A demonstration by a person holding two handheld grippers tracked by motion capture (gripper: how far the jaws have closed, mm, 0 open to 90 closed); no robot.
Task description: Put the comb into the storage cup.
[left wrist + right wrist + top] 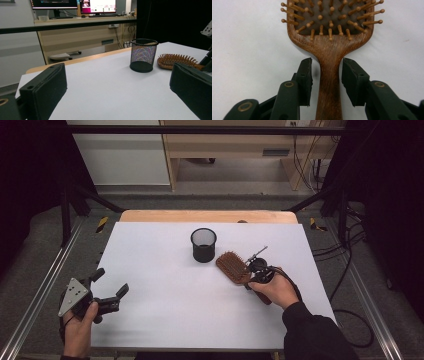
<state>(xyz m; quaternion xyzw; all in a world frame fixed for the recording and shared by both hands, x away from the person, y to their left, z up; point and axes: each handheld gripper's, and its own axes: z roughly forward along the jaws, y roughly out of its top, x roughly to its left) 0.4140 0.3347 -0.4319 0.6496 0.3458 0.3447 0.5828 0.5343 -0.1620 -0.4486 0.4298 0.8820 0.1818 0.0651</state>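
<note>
A wooden paddle hairbrush (232,266) lies bristles-up on the white table, right of centre. Its handle points toward the person's right hand. My right gripper (253,281) is low over that handle. In the right gripper view the two jaws straddle the handle (329,82) of the hairbrush (329,47), with a thin gap on each side, so the gripper (327,67) is open. A black mesh cup (203,245) stands upright just behind and left of the brush head. My left gripper (112,281) is held open at the table's left edge, with nothing between its jaws.
The white table top (165,310) has a wooden strip along its far edge. Metal rails run along both sides. Beyond the table, the left gripper view shows a desk with monitors (97,6), the mesh cup (143,55) and the hairbrush (175,60).
</note>
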